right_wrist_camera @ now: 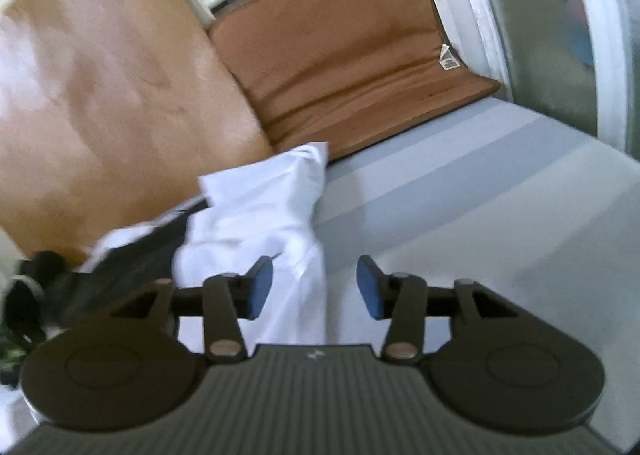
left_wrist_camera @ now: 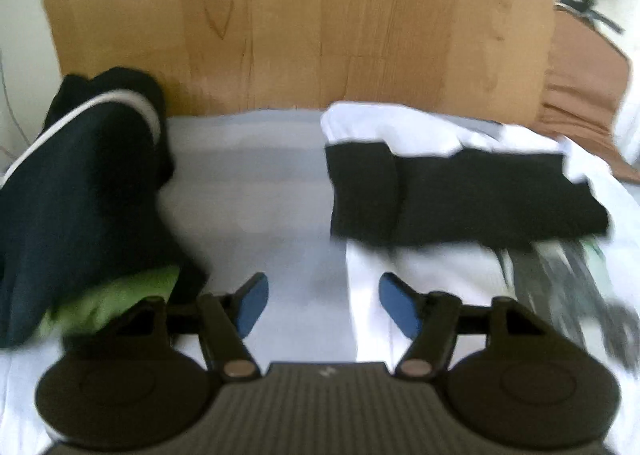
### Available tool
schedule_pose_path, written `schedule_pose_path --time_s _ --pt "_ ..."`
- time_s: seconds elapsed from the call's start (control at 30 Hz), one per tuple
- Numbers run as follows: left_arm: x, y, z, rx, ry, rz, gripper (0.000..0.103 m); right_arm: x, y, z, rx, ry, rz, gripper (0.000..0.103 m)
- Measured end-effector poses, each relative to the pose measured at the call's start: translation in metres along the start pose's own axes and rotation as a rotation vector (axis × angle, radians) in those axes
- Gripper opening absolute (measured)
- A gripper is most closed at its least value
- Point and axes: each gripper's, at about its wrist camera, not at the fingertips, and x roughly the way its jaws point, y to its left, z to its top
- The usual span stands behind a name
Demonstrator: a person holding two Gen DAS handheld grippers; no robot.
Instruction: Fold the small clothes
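Both tools, left tool [left_wrist_camera: 322, 305] and right tool [right_wrist_camera: 315, 287], gape wide and empty over the bed [left_wrist_camera: 248, 183], where the limp, light white garment [right_wrist_camera: 260, 211] at centre frame looks best pinched at a corner hem.

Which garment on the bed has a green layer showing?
The dark navy garment with the white stripe, left of the left gripper; green fabric peeks out beneath it. The black-and-white garment shows none.
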Motion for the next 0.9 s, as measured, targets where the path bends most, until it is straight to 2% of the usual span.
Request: schedule_pose_path --time_s 0.07,0.17,0.3,0.43,0.53,0.6,0.67,0.73,0.8,0.9 --pt "-0.023 0.012 -0.029 -0.007 0.022 -0.067 0.075 -0.023 -0.006 -0.015 0.003 0.024 0.064 0.053" --pt "-0.054 0.024 -0.073 -0.006 0.061 -0.170 0.076 -0.054 -0.016 -0.034 0.012 0.054 0.177 0.053" --pt "-0.090 0.036 -0.120 -0.045 0.075 -0.246 0.077 -0.093 -0.034 -0.061 0.056 0.096 0.305 0.053" --pt "-0.111 0.043 -0.149 -0.079 0.084 -0.273 0.077 -0.120 -0.041 -0.082 0.082 0.129 0.335 0.054" --pt "-0.118 0.038 -0.158 -0.072 0.086 -0.279 0.075 -0.134 -0.037 -0.098 0.059 0.167 0.339 0.054" --pt "-0.123 0.029 -0.164 -0.042 0.069 -0.251 0.069 -0.142 -0.036 -0.109 0.054 0.187 0.358 0.054" --pt "-0.125 0.017 -0.167 0.011 0.056 -0.212 0.034 -0.151 -0.036 -0.118 0.059 0.220 0.386 0.054" --pt "-0.128 0.010 -0.168 0.037 0.063 -0.195 0.017 -0.156 -0.033 -0.125 0.037 0.258 0.376 0.054" --pt "-0.134 0.009 -0.170 0.031 0.072 -0.221 0.012 -0.160 -0.030 -0.132 0.021 0.282 0.373 0.054" --pt "-0.147 0.012 -0.170 0.011 0.059 -0.261 0.010 -0.152 -0.030 -0.140 0.057 0.288 0.367 0.055"
